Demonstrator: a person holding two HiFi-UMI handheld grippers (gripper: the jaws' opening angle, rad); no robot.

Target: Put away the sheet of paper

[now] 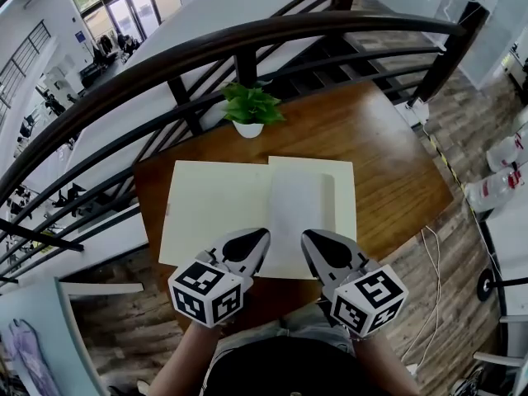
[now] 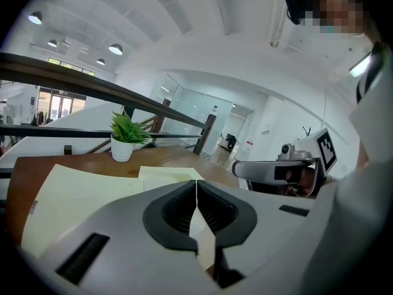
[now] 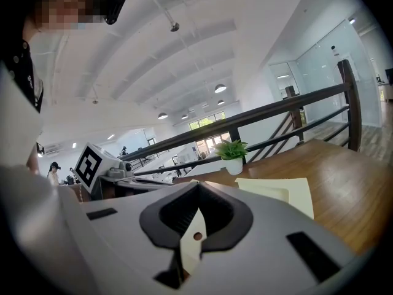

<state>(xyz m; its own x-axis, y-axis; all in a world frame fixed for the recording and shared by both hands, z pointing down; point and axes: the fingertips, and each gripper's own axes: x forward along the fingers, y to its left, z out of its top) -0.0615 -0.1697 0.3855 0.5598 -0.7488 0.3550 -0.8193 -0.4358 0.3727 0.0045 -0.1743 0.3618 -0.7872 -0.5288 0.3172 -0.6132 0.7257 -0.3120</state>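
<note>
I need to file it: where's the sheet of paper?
Head view: the sheet of paper lies on the open folder mid-table, its near end pinched by the left hand-held gripper and right hand-held gripper.

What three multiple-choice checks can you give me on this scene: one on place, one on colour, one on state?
1. Where does the potted plant stand?
A. At the far edge of the table, by the railing
B. On the sheet of paper
C. At the table's near edge

2. What colour is the plant's pot?
A. Black
B. White
C. Red

3. How are the left hand-held gripper and the right hand-held gripper set?
A. Both wide open, empty
B. Left open, right shut
C. Both shut on the sheet of paper

Key:
1 A, the head view shows it beyond the paper, next to the rail.
2 B, the pot is plainly white in all views.
3 C, each gripper view shows the jaws together with the thin sheet between them.
</note>
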